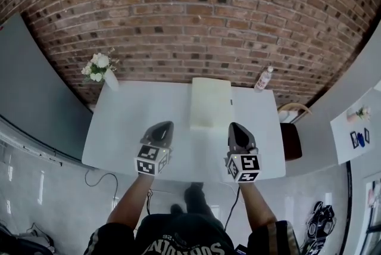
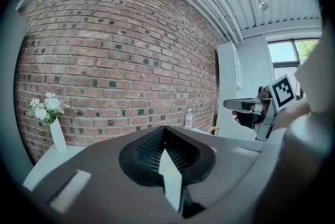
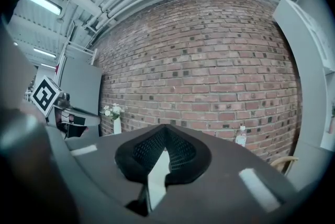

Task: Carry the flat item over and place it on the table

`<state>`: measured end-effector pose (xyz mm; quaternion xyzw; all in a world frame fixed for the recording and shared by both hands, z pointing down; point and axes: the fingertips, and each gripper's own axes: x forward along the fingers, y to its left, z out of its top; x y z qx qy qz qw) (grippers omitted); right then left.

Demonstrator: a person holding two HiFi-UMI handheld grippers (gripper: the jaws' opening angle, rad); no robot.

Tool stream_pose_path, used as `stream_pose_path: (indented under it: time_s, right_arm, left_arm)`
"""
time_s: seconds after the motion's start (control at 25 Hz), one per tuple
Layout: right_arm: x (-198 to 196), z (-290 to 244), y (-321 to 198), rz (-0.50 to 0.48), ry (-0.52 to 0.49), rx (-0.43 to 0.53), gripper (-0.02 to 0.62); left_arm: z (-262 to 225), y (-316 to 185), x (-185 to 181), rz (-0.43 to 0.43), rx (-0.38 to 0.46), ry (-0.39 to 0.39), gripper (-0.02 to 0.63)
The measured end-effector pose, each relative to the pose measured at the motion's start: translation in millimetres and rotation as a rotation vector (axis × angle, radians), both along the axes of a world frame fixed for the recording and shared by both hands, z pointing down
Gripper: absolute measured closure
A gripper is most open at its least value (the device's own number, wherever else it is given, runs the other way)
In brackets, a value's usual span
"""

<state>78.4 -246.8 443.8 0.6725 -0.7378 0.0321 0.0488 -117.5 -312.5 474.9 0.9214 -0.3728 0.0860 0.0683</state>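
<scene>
Left hand-held gripper [image 1: 165, 127] and right hand-held gripper [image 1: 235, 127] are shown from the head view. Each is held on a bare forearm [image 1: 134, 203] over the near half of a white surface [image 1: 119, 128]. Both are pointed away from the person toward a brick wall [image 1: 190, 21]. Both pairs of jaws are drawn together, and nothing is gripped. A flat cream board [image 1: 210, 103] is seen lying on the surface, between the two grippers and a little beyond their tips, and it is touched by neither. A vase of white flowers [image 1: 101, 72] is set at the far left corner of the surface, and a water bottle [image 1: 264, 78] near the far right corner. A wooden chair [image 1: 293, 123] is placed just past the right edge.

In the left gripper view, the left jaws are seen pressed tip to tip and empty, with only a pale sliver showing in the gap below the tips. The vase [image 2: 56, 134] is shown at the left and the bottle [image 2: 188, 118] at centre against the wall. The right hand-held gripper [image 2: 230, 104] is seen at the right, carrying its marker cube [image 2: 283, 91].

In the right gripper view, the right jaws are likewise closed on nothing. The vase [image 3: 116, 122] is seen left of centre, the bottle [image 3: 241, 135] to the right, and the left hand-held gripper [image 3: 78, 109] at the far left. The board cannot be made out in either gripper view.
</scene>
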Motion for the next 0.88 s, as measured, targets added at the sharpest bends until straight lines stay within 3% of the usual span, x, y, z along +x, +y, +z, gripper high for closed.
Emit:
stream_pose_path:
  time_s: [0.44, 0.88]
  right_arm:
    - [-8, -12, 53, 0.021, -0.008, 0.040, 0.595]
    - [-22, -5, 67, 0.017, -0.014, 0.034, 0.597]
  left_arm:
    - [-19, 42, -20, 0.001, 0.051, 0.015, 0.597]
    - [-18, 56, -40, -0.010, 0.059, 0.017, 0.597]
